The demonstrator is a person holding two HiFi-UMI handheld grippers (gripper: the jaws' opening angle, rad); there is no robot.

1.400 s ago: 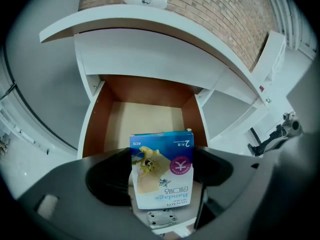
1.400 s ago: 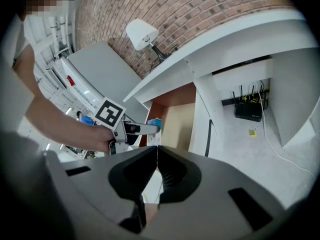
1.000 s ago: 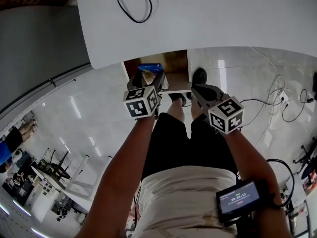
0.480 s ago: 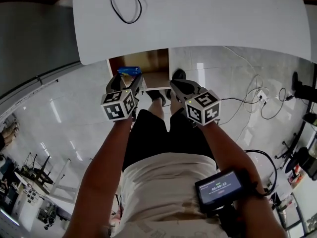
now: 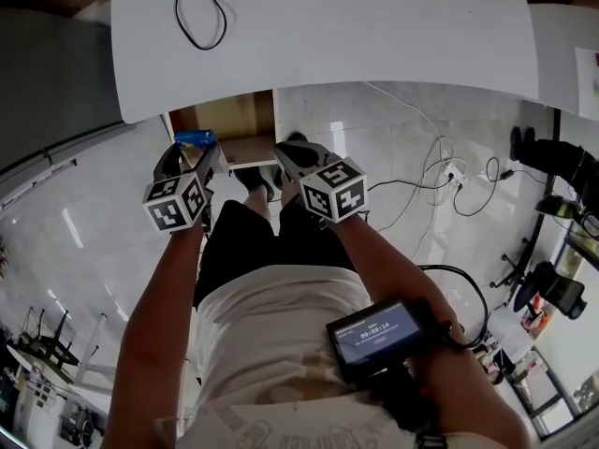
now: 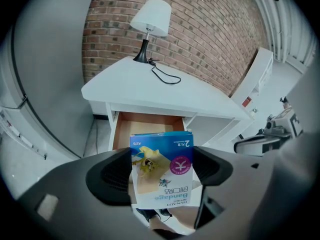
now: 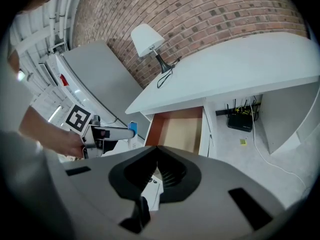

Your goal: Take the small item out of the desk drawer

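My left claw (image 6: 162, 170) holding the bandage box (image 6: 161, 154) in front of the open drawer (image 6: 149, 126).
The jaws stand wide, pads pressed on both sides of the box, which is clear of the wooden drawer under the white desk (image 6: 150, 91). My right claw (image 7: 157, 159) is closed on nothing. A lamp (image 6: 150, 19) and a looped black cable (image 6: 167, 77) sit on the desk top. Since a second ago, claws and desk have slid left in the head view, with the grip unchanged. The box reads "Bandage", upside down.
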